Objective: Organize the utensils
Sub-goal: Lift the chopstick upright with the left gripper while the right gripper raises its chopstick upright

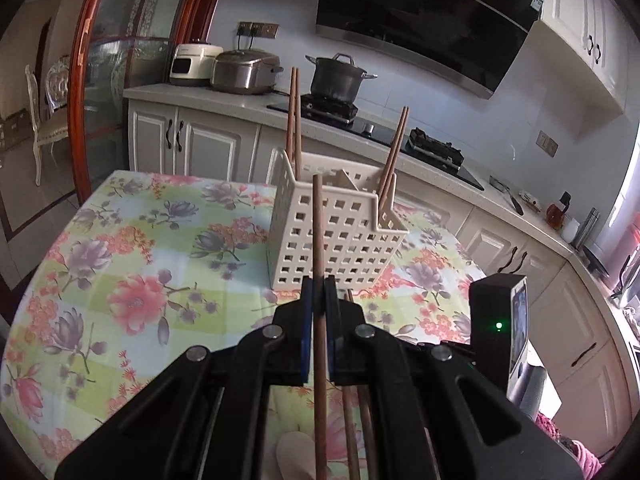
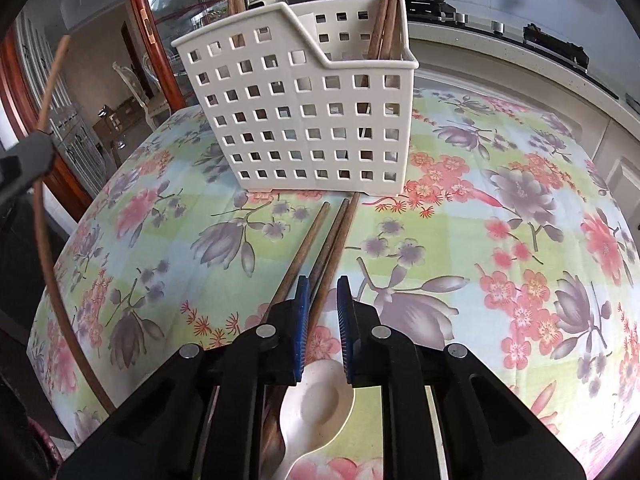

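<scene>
A: Item 1: your left gripper [image 1: 319,300] is pinching 1 brown wooden chopstick [image 1: 318,240], raised in front of the cream perforated plastic utensil caddy [image 1: 336,236], probably so its tip clears the rim.

B: And the right gripper [image 2: 323,312]?

A: Item 2: its blue pads [image 2: 303,320] stand slightly apart astride the 3 loose wooden chopsticks [image 2: 320,248] on the floral tablecloth [image 2: 500,240]; I judge no grip yet. Item 3: a white ceramic spoon [image 2: 316,408] lies beneath it.

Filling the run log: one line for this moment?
left gripper: shut on chopstick | right gripper: open over loose chopsticks | caddy: holds chopsticks
</scene>
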`<state>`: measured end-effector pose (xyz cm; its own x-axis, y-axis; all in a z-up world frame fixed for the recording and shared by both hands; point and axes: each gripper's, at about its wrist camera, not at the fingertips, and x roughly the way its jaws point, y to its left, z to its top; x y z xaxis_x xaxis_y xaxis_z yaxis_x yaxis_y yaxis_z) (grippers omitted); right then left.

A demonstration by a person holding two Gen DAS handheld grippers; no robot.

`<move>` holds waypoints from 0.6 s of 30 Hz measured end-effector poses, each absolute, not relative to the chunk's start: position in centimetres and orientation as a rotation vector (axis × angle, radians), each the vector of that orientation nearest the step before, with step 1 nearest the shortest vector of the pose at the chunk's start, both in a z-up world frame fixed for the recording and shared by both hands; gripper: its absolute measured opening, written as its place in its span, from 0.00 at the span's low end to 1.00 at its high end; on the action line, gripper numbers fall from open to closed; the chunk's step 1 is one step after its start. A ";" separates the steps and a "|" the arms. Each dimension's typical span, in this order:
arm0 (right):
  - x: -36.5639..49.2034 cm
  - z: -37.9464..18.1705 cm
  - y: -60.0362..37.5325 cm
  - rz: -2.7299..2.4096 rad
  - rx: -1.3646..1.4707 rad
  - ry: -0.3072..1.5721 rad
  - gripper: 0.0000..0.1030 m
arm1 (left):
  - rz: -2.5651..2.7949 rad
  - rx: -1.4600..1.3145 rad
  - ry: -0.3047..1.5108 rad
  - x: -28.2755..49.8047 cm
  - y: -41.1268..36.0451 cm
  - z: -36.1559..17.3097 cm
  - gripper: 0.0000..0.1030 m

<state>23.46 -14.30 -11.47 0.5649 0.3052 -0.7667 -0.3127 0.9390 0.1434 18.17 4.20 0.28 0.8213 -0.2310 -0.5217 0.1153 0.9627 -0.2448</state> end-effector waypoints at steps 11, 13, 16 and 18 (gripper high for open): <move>25.8 -12.6 -12.6 0.295 -0.058 0.979 0.11 | -0.196 -0.260 0.556 17.8 7.7 0.8 0.06; 26.1 -12.6 -12.2 0.286 -0.078 0.984 0.11 | -0.202 -0.268 0.555 17.9 7.8 0.6 0.06; 26.4 -12.6 -11.7 0.272 -0.103 0.985 0.11 | -0.217 -0.273 0.556 18.0 7.4 0.3 0.06; 26.4 -12.6 -11.6 0.264 -0.116 0.977 0.10 | -0.222 -0.272 0.557 18.1 7.1 0.1 0.06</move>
